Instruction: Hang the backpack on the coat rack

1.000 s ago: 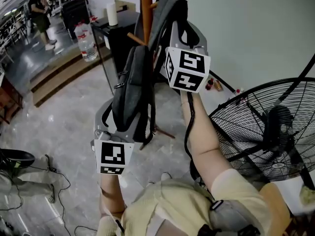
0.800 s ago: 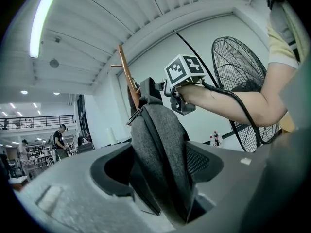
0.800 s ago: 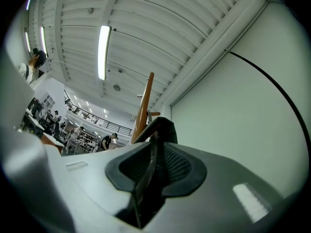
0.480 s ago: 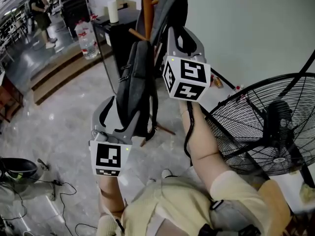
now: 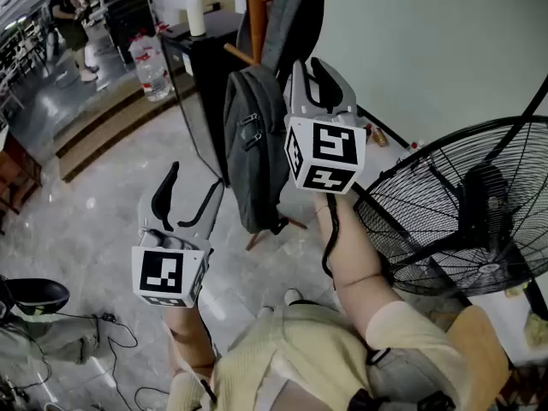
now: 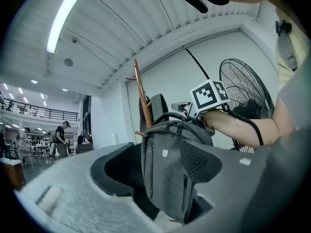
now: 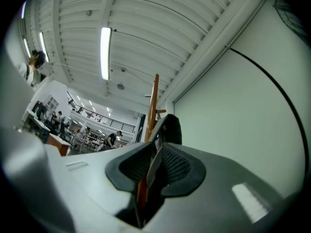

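**Right tongs clenched on a backpack strap at the coat rack, left tongs released**

The right tongs (image 7: 155, 165) are clenched on a thin grey strap (image 7: 153, 171), which stands edge-on between the two dark pads. In the head view these tongs point up and away from the person, close beside the upper part of the backpack (image 5: 255, 144).

The left tongs (image 5: 195, 178) are released. Their jaws stand wide and are closing, with nothing between them. They sit lower and to the left of the backpack, clear of it. In the left gripper view the bag hangs just beyond the jaws, in line with the gap, and neither pad touches it.

The grey backpack hangs upright against the orange-brown pole of the coat rack (image 5: 255, 7), just below a short wooden peg (image 5: 238, 56) and clear of the floor (image 5: 103, 221). A wide padded shoulder strap (image 5: 295, 15) rises from it and curves over beside the top of the pole. The picture's edge cuts off where it catches.

Behind the rack stands a black counter (image 5: 201, 84) with a white roll (image 5: 196, 17) on top. A large water bottle (image 5: 151, 71) stands on the floor to its left. A big black floor fan (image 5: 462, 212) stands at the right, near the pale wall (image 5: 428, 50).
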